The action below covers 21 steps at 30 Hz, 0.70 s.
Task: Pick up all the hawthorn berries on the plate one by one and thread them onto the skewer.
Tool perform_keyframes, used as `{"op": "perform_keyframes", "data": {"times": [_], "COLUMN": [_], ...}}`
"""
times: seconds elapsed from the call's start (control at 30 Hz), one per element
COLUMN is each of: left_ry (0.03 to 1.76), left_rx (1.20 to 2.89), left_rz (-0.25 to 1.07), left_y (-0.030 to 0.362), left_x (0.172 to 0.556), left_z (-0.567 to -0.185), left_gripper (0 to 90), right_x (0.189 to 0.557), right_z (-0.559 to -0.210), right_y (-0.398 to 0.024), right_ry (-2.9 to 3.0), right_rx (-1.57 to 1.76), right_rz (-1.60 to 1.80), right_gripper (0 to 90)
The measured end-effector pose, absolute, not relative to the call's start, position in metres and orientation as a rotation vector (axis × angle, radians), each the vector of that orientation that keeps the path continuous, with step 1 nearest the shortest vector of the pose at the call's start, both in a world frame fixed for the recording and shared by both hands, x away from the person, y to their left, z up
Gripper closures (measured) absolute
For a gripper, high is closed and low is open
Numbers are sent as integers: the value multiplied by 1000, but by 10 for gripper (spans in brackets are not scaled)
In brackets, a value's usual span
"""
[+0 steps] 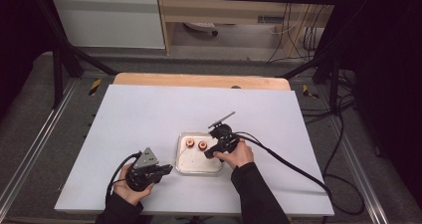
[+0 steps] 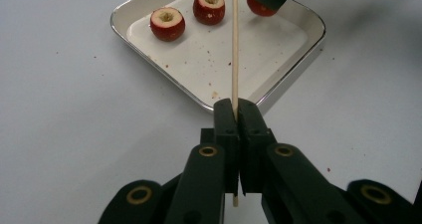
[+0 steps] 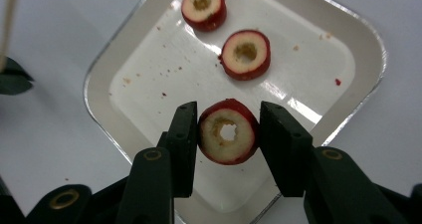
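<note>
The work in hand looks like threading cored red fruit onto a wooden skewer (image 2: 235, 45), and the move ahead turns on lining up one hole with one tip. The left gripper (image 2: 235, 107), low in the left gripper view, has its jaws pressed together on the skewer near its lower end; the stick's long axis runs straight up the middle of that frame, out over the tray (image 2: 293, 74) toward the top edge. The right gripper (image 3: 228, 129), low and central in the right gripper view, pinches a cored fruit piece (image 3: 228, 134) between its jaws, both pads on the red skin, the cut face and its open hole turned toward the camera, above the tray's near corner. In the left gripper view this held piece appears at the top, just right of the skewer's upper part, near but not touching it as far as I can tell. In the high view the right hand (image 1: 239, 154) sits at the tray's right edge and the left hand (image 1: 134, 181) lower left of it on the tabletop (image 1: 149, 114). Count: one skewer, one tray, three fruit pieces in all, with two loose fruit pieces (image 3: 245, 55) lying on the tray, and two grippers.
</note>
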<state>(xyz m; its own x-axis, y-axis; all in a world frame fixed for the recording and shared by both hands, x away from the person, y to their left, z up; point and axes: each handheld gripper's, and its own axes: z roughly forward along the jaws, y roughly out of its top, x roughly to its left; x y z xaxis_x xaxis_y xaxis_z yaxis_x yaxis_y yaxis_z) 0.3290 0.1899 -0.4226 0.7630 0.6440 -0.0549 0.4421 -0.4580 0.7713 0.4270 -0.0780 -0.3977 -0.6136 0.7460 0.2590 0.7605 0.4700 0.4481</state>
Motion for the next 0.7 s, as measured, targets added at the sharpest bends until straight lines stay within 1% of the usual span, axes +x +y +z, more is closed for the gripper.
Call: {"op": "perform_keyframes", "data": {"times": [0.23,0.43,0.7], "left_ry": [828,851,875], "left_rx": [2103,2093,2074], "left_rz": [325,320,312], "left_y": [192,191,189], "left_x": [328,328,327], "left_z": [-421,-422,-422], "left_gripper": [884,884,884], "right_x": [417,411,405], "right_z": [-381,-385,-392], "right_y": [-93,-106,-108], "right_ry": [-2552,-2405,-2190], "right_rx": [-1407,-1443,-1473], "right_rz": [-1111,-1339,-1622], "right_gripper": [604,605,605]}}
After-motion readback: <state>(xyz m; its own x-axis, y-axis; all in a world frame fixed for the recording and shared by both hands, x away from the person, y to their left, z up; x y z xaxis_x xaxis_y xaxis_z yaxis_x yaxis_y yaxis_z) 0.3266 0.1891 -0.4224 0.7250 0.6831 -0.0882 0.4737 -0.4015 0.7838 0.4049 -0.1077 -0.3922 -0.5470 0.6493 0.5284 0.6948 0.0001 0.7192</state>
